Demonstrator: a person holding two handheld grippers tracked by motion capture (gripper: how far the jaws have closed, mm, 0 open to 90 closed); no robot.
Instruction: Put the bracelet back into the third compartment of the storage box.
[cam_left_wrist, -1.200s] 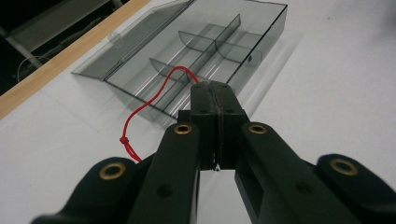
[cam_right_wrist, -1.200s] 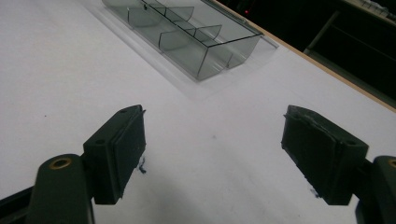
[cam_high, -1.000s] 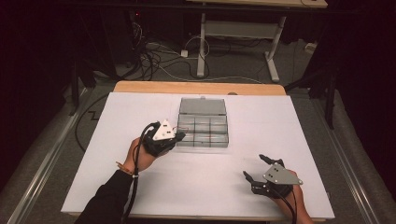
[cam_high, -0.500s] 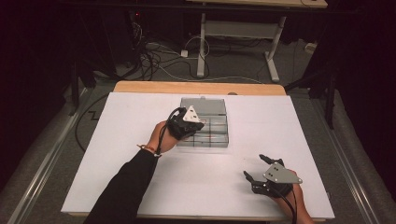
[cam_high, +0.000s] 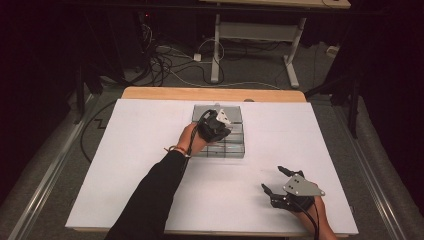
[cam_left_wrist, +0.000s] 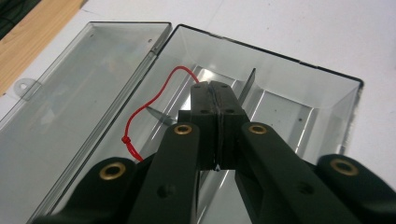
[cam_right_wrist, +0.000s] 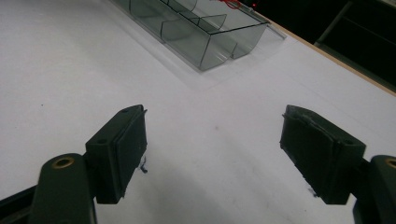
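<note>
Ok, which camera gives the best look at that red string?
The left gripper view: the red string loops out from the shut left gripper, pinched between its pads, above the open clear box. The right gripper view catches just a red scrap at the box's far end. In the high view it is too small to make out.

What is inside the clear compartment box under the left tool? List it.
Inside the clear box, a thin red string loops up to the shut left tool, apparently pinched there. Dividers and bare floor show beside it. The tool hides the compartments beneath it.
</note>
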